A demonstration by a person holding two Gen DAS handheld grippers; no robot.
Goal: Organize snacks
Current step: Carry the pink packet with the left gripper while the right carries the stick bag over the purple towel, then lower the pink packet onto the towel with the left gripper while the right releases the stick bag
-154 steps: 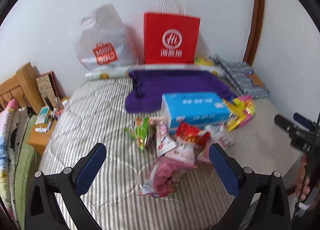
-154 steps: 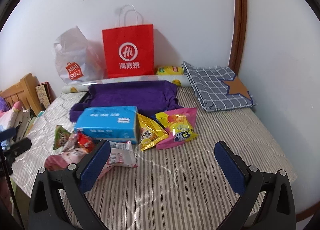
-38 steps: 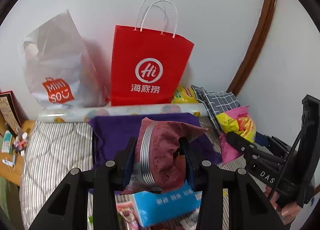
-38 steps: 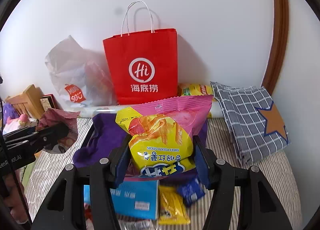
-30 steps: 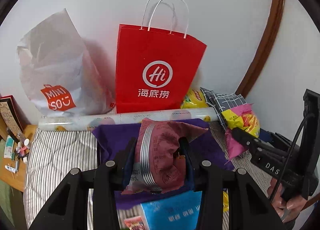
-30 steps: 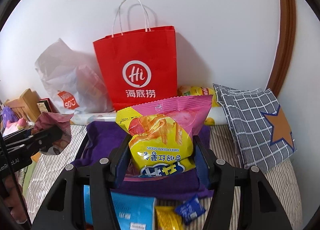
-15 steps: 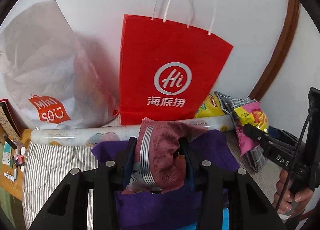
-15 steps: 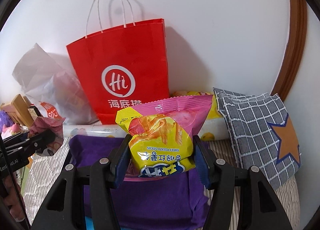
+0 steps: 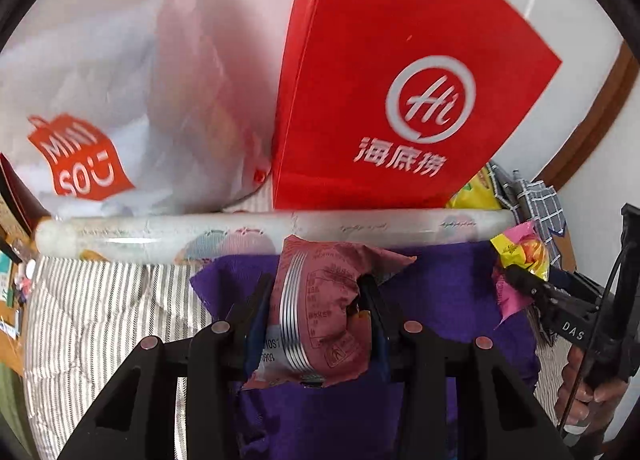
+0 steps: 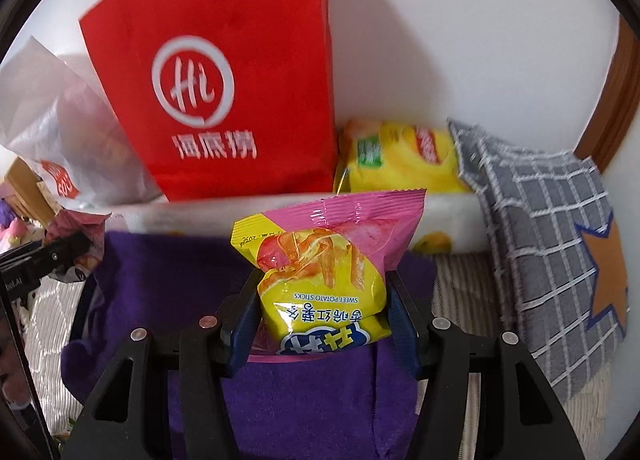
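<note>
L gripper (image 9: 314,308) clamped on crumpled maroon foil snack packet (image 9: 316,312), blue pads pressed into both sides, packet held up above purple cloth (image 9: 440,292). R gripper (image 10: 322,320) pinching pink-and-yellow sweet potato sticks bag (image 10: 324,260), pads squeezing lower half, top seal sticking up free.

Landmark: tall red paper shopping bag w/ white "Hi" logo (image 9: 400,100), standing against white wall. Maroon packet just in front of & below its left corner. Sweet potato bag in front of & below its right edge in R view. Long clear-wrapped patterned roll (image 9: 260,228) lying across foot of red bag, between it & purple cloth. White translucent plastic Miniso bag (image 9: 100,120) touching red bag's left side. Yellow chip bag (image 10: 400,156) just right of red bag, leaning at wall behind roll. Grey checked folded blanket w/ orange star patch (image 10: 560,228) further right of red bag, next to chip bag. Striped grey-white bed quilt (image 9: 100,320) below & left of red bag, under cloth.

R gripper also seen at right edge of L view, w/ hand (image 9: 588,392) on its grip.
</note>
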